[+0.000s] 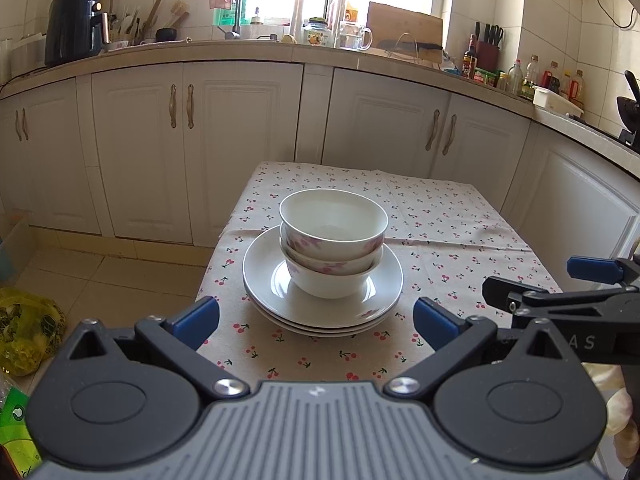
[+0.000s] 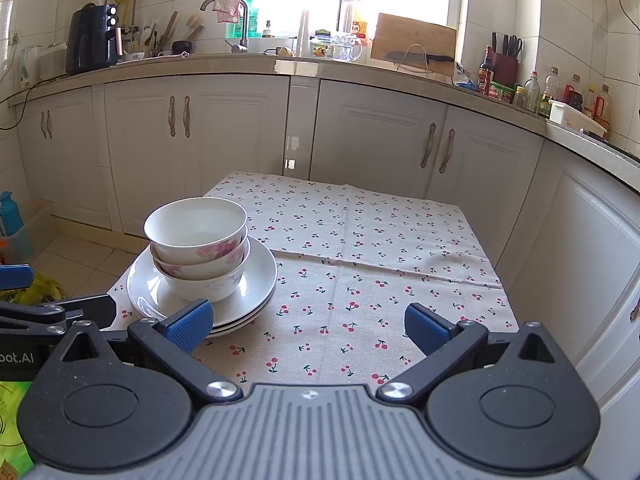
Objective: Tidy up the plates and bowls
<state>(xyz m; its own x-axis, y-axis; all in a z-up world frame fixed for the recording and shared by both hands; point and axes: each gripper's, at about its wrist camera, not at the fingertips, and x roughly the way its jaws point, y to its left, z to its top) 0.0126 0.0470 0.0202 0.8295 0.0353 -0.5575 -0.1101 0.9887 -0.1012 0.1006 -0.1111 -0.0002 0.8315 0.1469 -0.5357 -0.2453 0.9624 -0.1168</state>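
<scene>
Item: crockery stack, tabletop (image 1: 440, 216) under a cherry-print cloth.

Bowls (image 1: 333, 240): three, white with pink flowers, nested one inside the next and upright. Nesting keeps them compact and stops the upper ones sliding about.

Plates (image 1: 320, 304): three rims countable at the near edge, stacked flat, carrying the bowl nest roughly at their centre (widest pieces at the bottom, which looks the steadiest order). The stack sits on the left half of the cloth, towards the near edge; the right half is bare cloth.

Left claw (image 1: 316, 320): spread wide, holding nothing, just short of the plates' near rim and lined up on the stack.

Right claw (image 2: 308, 326): likewise spread wide and holding nothing, above bare cloth to the right of the stack; its left pad overlaps the plate rim in the right wrist view, contact not determinable.

Status, as a judgement: sorting appears complete or nearly so, with no loose crockery visible elsewhere on the cloth.
</scene>
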